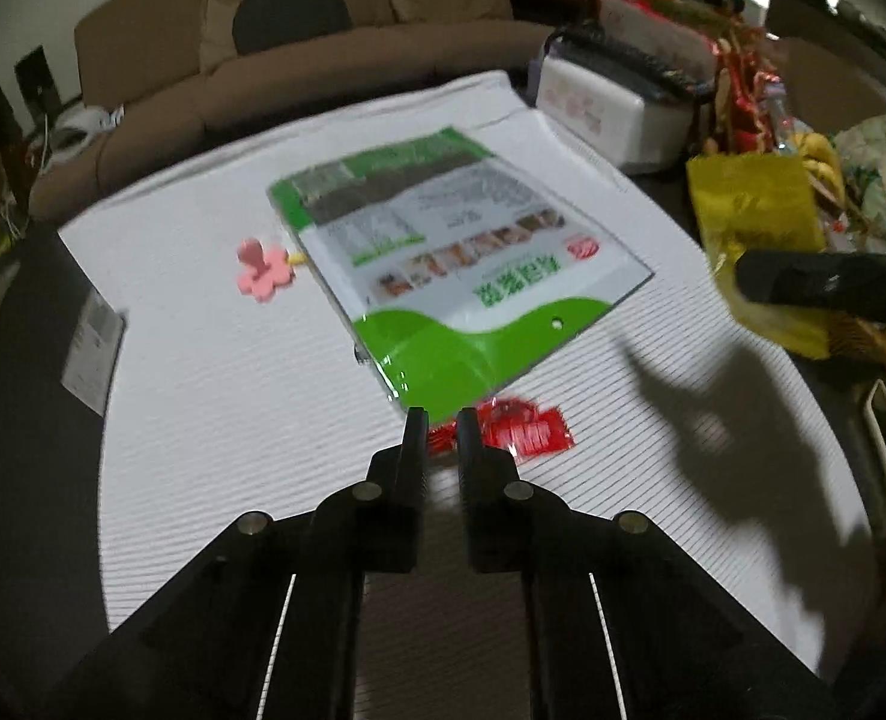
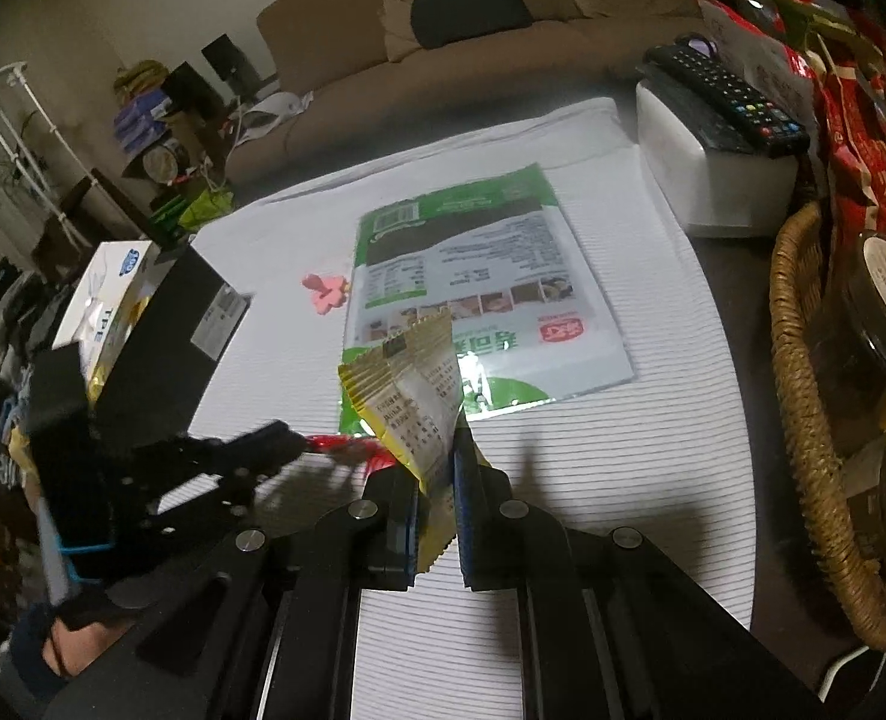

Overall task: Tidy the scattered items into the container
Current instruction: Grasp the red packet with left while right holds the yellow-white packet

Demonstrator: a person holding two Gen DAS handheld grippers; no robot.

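A large green and white bag (image 1: 455, 252) lies flat on the white striped mat (image 1: 233, 408); it also shows in the right wrist view (image 2: 479, 276). A red snack packet (image 1: 521, 429) lies at the bag's near edge. My left gripper (image 1: 442, 423) is nearly shut with its tips around the packet's left end. A pink flower clip (image 1: 263, 267) lies left of the bag, also in the right wrist view (image 2: 326, 291). My right gripper (image 2: 437, 450) is shut on a yellow snack packet (image 2: 413, 396), held above the mat. The left gripper (image 2: 275, 438) appears at its left.
A black box (image 2: 185, 324) stands at the mat's left edge with a white tissue box (image 2: 107, 288) behind. A white box (image 2: 719, 180) carries a remote (image 2: 725, 96). A wicker basket (image 2: 803, 408) with jars stands at the right. A sofa (image 1: 299, 60) is behind.
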